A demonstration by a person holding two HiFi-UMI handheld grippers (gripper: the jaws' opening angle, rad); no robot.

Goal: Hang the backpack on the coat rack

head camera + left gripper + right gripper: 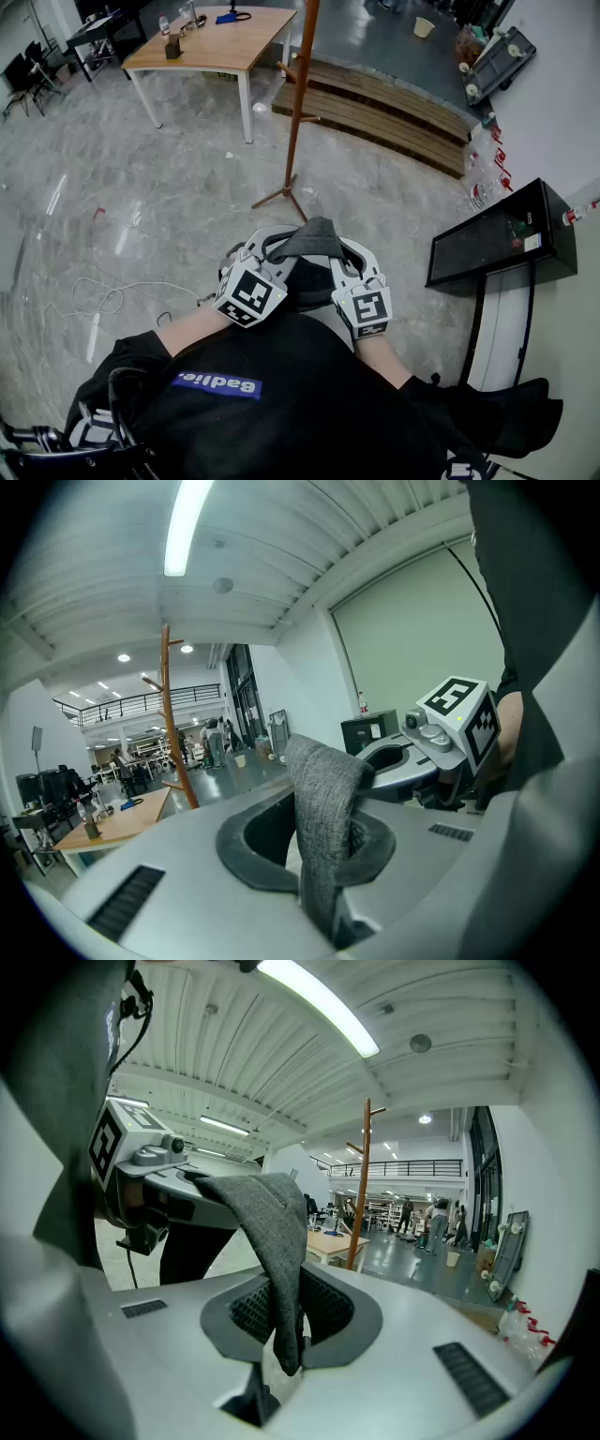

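Starting far left: spot a white cable (pixel 103 295) looped on the grey floor (pixel 169 187). Up by that floor's far left corner, pick out a wooden table (pixel 216 42) with small items on top. Just right of its near corner, find the coat rack (pixel 298 103), upright, base on the floor.

Now down to the middle and onto the left gripper (pixel 314 850): narrowed almost to nothing, pinched on the grey handle (pixel 309 236) of the backpack (pixel 305 281). Look along those jaws and see the woven strip squeezed between the dark pads (pixel 244 850), arching up and away to the right.

Sliding across to the right gripper (pixel 286 1321): same story, narrow, clamped on the other end of that handle, with the strip's tip poking down past the pads. Holding the bag up between the two, close in front of the person (pixel 281 403), dark body tucked under the handle's arch, above the floor and well apart from the rack.

Further right, catch a low wooden platform (pixel 375 103) along the floor's far edge. Far right, note a black cabinet (pixel 497 239) against the white wall (pixel 562 94).
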